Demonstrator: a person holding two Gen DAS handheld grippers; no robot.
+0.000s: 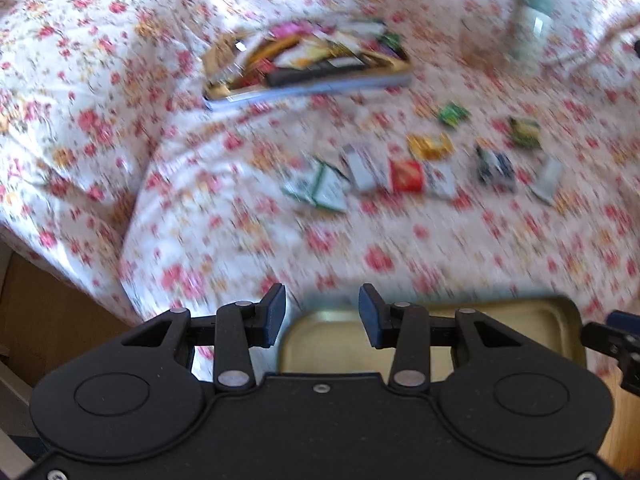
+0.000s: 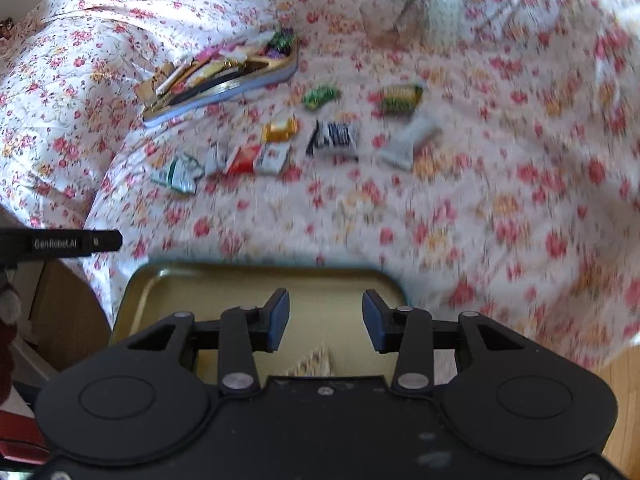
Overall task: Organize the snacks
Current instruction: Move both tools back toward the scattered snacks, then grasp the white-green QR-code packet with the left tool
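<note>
Item 1. Left gripper (image 1: pixel 322 316): black frame, blue pads, jaws partway apart, nothing between them. Right gripper (image 2: pixel 325 320): same build, jaws partway apart and empty.

Item 2. Shallow gold-coloured metal tray (image 2: pixel 256 280), rounded corners, nearest to both grippers at the bed's edge, almost bare inside; also seen in the left view (image 1: pixel 520 312). Risk, as a judgement: it lies close to the edge of the flower-printed bedsheet (image 1: pixel 240 240), so a nudge from either gripper could tip it toward the wooden floor.

Item 3. Loose snack packets, middle of the bed, well apart from the gold tray: green-and-white wrapper (image 2: pixel 178 174), red square sachet (image 2: pixel 244 158), orange-gold wrapper (image 2: pixel 280 129), dark blue-and-white packet (image 2: pixel 334 138), pale grey stick pack (image 2: pixel 408 144), small green sweet (image 2: pixel 320 96), yellow-green packet (image 2: pixel 400 98). Several touch or overlap; a half-wide grip may take two at once, or pinch the soft sheet with a flat sachet.

Item 4. Second tin tray with silver-blue rim (image 2: pixel 224 88), farther back, tilted on a fold, heaped with wrappers. Further additions may slide off.

Item 5. Pale green-capped bottle (image 1: pixel 532 20), farthest; blurred, details unclear.
</note>
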